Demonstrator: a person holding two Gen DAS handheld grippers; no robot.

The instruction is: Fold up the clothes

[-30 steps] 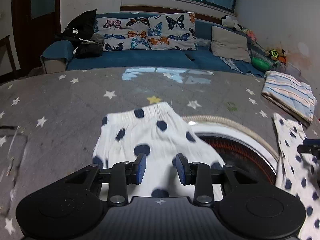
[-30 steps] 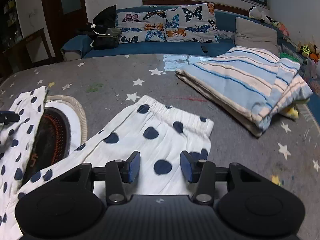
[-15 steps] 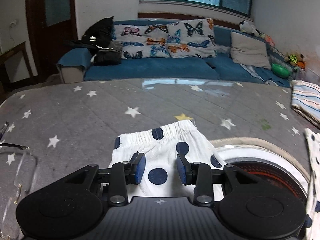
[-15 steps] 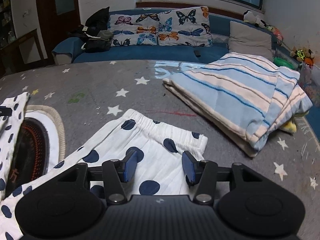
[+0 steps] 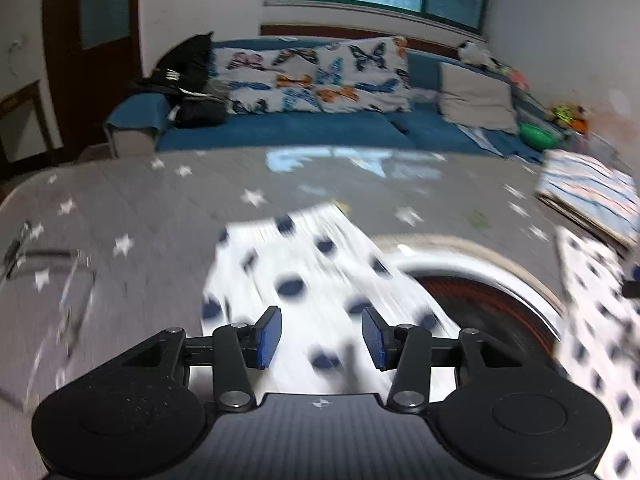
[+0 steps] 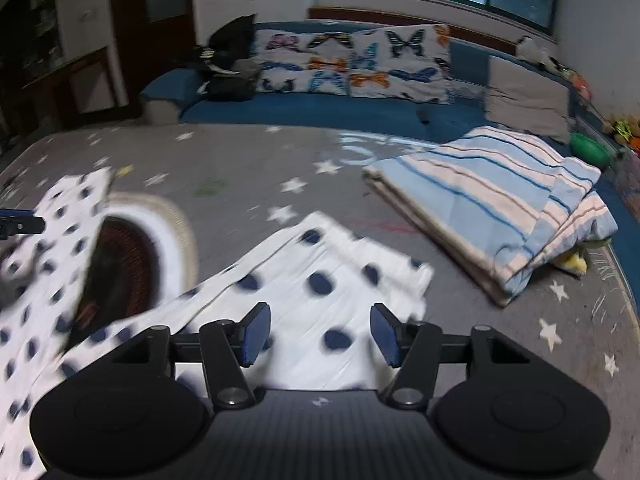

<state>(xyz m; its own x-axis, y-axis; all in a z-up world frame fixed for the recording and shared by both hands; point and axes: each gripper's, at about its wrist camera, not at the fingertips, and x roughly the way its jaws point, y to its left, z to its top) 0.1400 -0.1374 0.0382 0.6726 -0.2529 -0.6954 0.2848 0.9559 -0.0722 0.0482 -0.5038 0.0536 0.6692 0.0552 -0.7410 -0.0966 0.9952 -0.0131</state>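
Both tongs are opening with nothing between their pads: the left tongs [image 5: 321, 338] and the right tongs [image 6: 319, 334] are each hovering over a leg of the white polka-dot pants [image 6: 320, 288], which are lying spread across the middle of the grey star-print table [image 6: 248, 160], partly draped over a round heater opening [image 6: 132, 264]. The waistband ends are pointing toward the table's far edge, with the cloth just beyond and below each pair of pads, not gripped. For a clean fold I'd judge both tongs should be pinching matching edges level, keeping fabric off the heater and clear of the folded striped blanket [image 6: 492, 216] near the right edge.
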